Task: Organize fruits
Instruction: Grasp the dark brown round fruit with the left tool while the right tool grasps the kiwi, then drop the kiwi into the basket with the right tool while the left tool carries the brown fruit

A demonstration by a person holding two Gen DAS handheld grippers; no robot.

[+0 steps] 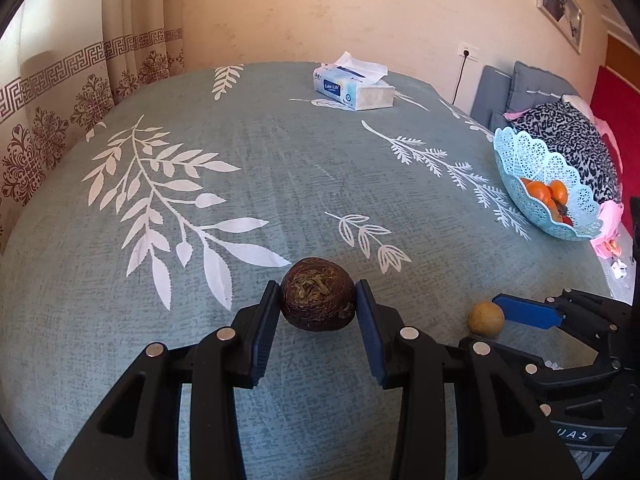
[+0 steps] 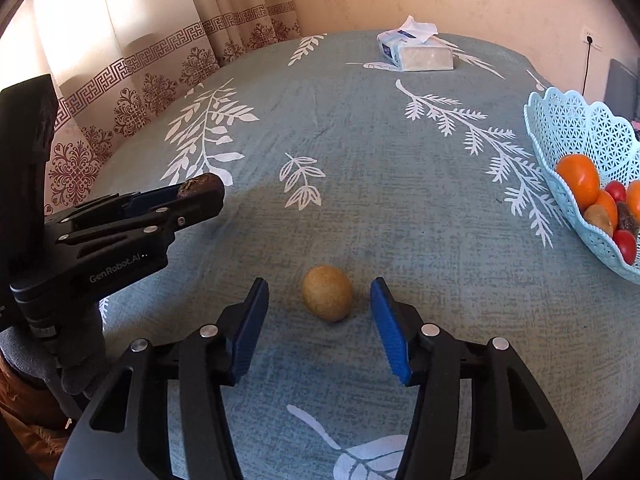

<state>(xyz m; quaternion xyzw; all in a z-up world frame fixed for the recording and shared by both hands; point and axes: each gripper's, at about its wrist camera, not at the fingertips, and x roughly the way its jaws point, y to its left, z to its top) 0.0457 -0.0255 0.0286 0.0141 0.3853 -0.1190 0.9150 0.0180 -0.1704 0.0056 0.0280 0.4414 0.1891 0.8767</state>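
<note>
My left gripper (image 1: 317,300) is shut on a dark brown round fruit (image 1: 318,294), held just above the teal leaf-print cloth (image 1: 240,184). The same fruit (image 2: 201,185) shows between the left gripper's fingers in the right wrist view. My right gripper (image 2: 320,300) is open, its blue pads on either side of a small tan round fruit (image 2: 327,293) that lies on the cloth; the pads do not touch it. That tan fruit (image 1: 486,319) lies beside the right gripper's blue pad in the left wrist view. A light blue lattice basket (image 2: 576,128) at the right holds several orange, red and brown fruits.
A tissue pack (image 1: 354,89) lies at the far side of the cloth. Patterned curtains (image 2: 152,80) hang at the left. Cushions and a spotted cloth (image 1: 568,132) lie beyond the basket (image 1: 516,156) at the right.
</note>
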